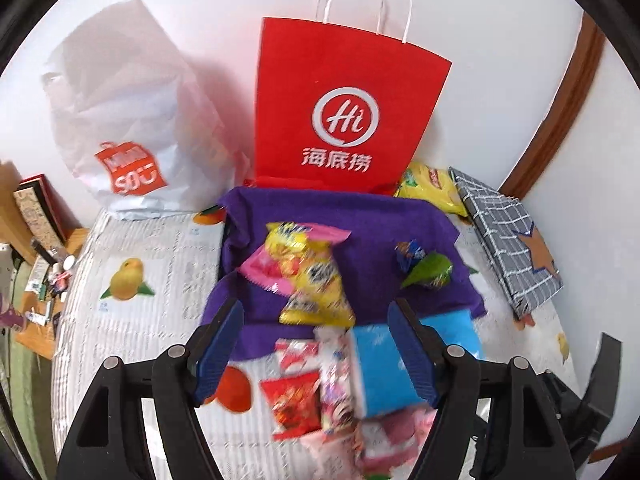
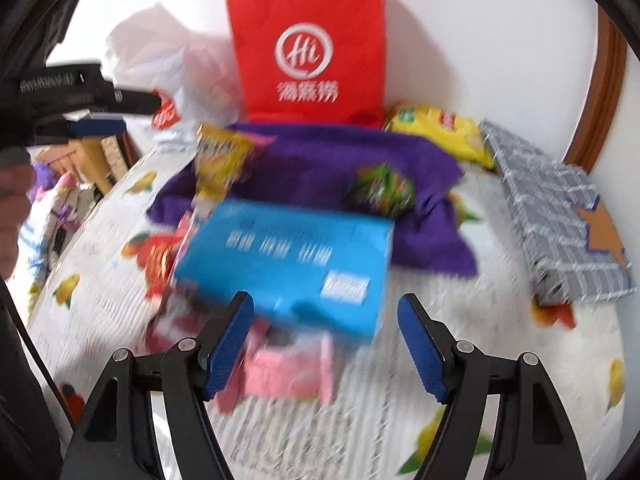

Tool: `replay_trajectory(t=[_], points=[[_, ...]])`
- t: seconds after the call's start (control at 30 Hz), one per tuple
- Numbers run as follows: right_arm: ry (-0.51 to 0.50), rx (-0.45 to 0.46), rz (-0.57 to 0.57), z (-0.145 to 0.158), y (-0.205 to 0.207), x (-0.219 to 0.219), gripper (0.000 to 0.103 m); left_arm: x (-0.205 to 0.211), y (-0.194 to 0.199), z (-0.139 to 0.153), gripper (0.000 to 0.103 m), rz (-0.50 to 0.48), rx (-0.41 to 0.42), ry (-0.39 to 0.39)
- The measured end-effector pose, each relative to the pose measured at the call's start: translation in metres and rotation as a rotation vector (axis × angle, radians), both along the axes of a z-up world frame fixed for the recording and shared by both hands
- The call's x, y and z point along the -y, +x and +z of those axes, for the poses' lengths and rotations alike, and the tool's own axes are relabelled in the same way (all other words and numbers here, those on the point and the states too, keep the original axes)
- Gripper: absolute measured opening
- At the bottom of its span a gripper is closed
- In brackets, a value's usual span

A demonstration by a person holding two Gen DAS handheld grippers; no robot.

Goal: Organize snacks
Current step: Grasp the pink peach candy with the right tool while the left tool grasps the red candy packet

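Note:
Snacks lie on a fruit-print cover and a purple cloth (image 1: 360,216). My left gripper (image 1: 320,320) is open and empty above a yellow snack bag (image 1: 316,276), a red packet (image 1: 294,404) and a blue box (image 1: 384,368). My right gripper (image 2: 326,312) is open and empty over the blue box (image 2: 288,256) and a pink packet (image 2: 288,372). A green packet (image 1: 430,274) lies on the cloth; it also shows in the right wrist view (image 2: 380,190). A red paper bag (image 1: 344,104) stands behind. The left gripper (image 2: 108,114) shows at the left of the right wrist view.
A white plastic bag (image 1: 132,128) stands left of the red bag. A yellow chip bag (image 1: 432,188) and a grey checked box (image 1: 508,236) lie at the right by the wall. A cluttered wooden table (image 1: 36,240) stands at the left.

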State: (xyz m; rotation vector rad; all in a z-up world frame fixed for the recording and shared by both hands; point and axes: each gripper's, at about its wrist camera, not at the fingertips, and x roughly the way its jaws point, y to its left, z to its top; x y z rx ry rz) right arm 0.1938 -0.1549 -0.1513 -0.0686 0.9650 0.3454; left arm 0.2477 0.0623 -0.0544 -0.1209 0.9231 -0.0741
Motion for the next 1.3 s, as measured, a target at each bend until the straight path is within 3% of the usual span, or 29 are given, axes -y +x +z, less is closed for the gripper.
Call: replay_trajectory(t=[0.17,0.33,0.43,0.53,0.83,1.1,1.3], points=[[0.004,-0.06,0.008,-0.037,-0.008,-0.011,0.075,-0.019,-0.034,-0.016,0.074,-0.005,0.003,0.045],[-0.051,-0.058,-0.011,-0.056,-0.005,-0.018,0.075,-0.041,-0.055,-0.03,0.074,0.021,-0.002,0.038],[-0.09,-0.027,-0.005,-0.058,-0.007,-0.021,0.073,-0.047,-0.06,-0.041,0.074,0.04,-0.017,0.03],[-0.089,-0.015,0.008,-0.055,-0.011,-0.021,0.057,-0.045,-0.058,-0.055,0.074,0.045,-0.045,0.024],[-0.13,0.075,-0.013,-0.041,-0.035,0.006,0.057,-0.025,-0.042,-0.095,0.074,0.037,-0.107,0.012],[-0.068,0.044,0.006,-0.047,-0.035,0.014,0.057,-0.017,-0.032,-0.119,0.072,0.081,-0.148,-0.016],[-0.078,0.008,-0.016,-0.054,-0.03,0.015,0.057,-0.008,-0.027,-0.131,0.054,0.102,-0.14,0.025]])
